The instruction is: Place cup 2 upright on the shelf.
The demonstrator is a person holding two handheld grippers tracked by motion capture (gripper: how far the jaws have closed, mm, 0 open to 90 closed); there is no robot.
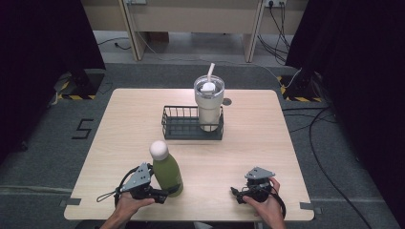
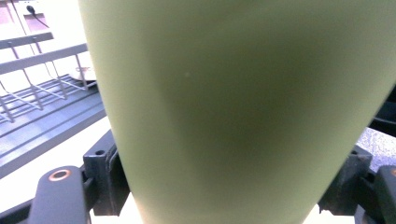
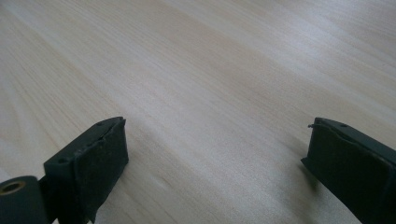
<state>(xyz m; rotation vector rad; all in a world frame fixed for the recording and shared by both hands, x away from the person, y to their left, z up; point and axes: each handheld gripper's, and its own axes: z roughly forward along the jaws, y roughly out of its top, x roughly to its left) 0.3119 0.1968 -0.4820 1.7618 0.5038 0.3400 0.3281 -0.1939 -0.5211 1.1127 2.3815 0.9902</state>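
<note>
At lower left of the high view, the left gripper point(image 1: 168, 192) clamps the rigid, smooth olive-green bottle point(image 1: 169, 172) low on its body; likely top-heavy and slippery. The right gripper point(image 1: 237, 193) rests wide open, empty.

A dark wire basket point(image 1: 184, 125) sits just above the centre of the high view on the pale wooden table point(image 1: 258, 143), and standing in its right end is a cream insulated tumbler point(image 1: 209, 106) with a clear lid and a white straw point(image 1: 210, 72) — the straw leaning left. In the left gripper view the basket's rails run across the upper left. Round the table lies grey carpet point(image 1: 334, 157); black cables point(image 1: 320, 138) trail down the right side — a black "5" point(image 1: 82, 129) is marked at left. Black curtains point(image 1: 38, 57) hang at both upper corners.
</note>
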